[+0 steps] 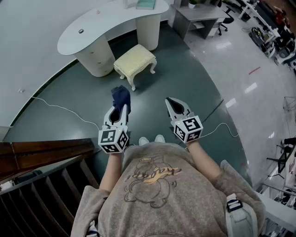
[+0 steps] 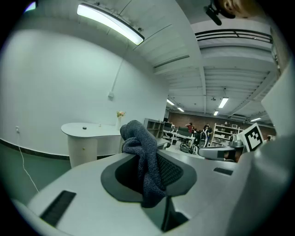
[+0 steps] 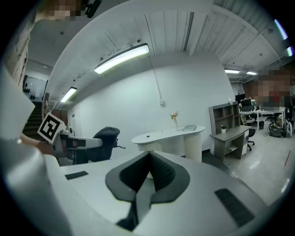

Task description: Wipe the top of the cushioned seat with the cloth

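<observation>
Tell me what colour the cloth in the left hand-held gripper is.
The cloth is dark navy blue; the head view shows it best.

Curved white desk (image 1: 111,23); perhaps a book (image 1: 146,4) atop.

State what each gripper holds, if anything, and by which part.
Left gripper clamps the dark cloth across a bunched fold, one end above the jaws, one hanging below. Right gripper: shut, empty.

Cloth (image 1: 120,95) end hidden inside the left tool (image 1: 119,110)
</observation>
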The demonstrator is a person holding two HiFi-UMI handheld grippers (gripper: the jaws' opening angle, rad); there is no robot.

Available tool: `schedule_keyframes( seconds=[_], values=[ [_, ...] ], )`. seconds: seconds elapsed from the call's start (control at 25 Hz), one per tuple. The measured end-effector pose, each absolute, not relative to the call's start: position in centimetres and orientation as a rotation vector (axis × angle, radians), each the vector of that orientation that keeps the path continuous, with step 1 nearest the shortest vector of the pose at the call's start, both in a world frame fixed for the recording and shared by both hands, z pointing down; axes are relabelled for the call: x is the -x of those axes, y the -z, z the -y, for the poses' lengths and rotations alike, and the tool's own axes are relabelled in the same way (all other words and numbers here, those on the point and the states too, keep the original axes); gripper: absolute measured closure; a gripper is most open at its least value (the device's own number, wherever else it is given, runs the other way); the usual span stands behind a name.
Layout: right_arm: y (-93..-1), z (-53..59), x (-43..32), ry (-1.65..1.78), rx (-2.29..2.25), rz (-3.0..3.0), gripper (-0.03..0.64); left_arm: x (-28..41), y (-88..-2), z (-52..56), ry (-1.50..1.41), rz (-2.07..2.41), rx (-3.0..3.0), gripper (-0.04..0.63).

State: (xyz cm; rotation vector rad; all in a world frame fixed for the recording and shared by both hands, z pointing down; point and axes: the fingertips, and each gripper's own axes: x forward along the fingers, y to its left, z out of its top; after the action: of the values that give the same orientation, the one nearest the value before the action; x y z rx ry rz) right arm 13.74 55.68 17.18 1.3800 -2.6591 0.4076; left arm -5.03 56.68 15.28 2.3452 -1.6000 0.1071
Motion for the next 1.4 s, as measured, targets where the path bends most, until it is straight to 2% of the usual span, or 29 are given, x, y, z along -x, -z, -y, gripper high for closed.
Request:
schedule_keyframes(
  seconds=[0.8, 1.4],
  values=[
    [-18.7, -54.3, -10.0, -0.371, -1.399, 2.614, 0.612, 8.3, -16.7, -54.4, -0.119, 1.547, -2.374, 0.505],
    [-20.2, -43.0, -9.3, -0.374, -1.404, 2.621, 0.612, 9.9, -18.3, -45.3, -0.088, 1.568, -2.336, 0.505]
  ],
)
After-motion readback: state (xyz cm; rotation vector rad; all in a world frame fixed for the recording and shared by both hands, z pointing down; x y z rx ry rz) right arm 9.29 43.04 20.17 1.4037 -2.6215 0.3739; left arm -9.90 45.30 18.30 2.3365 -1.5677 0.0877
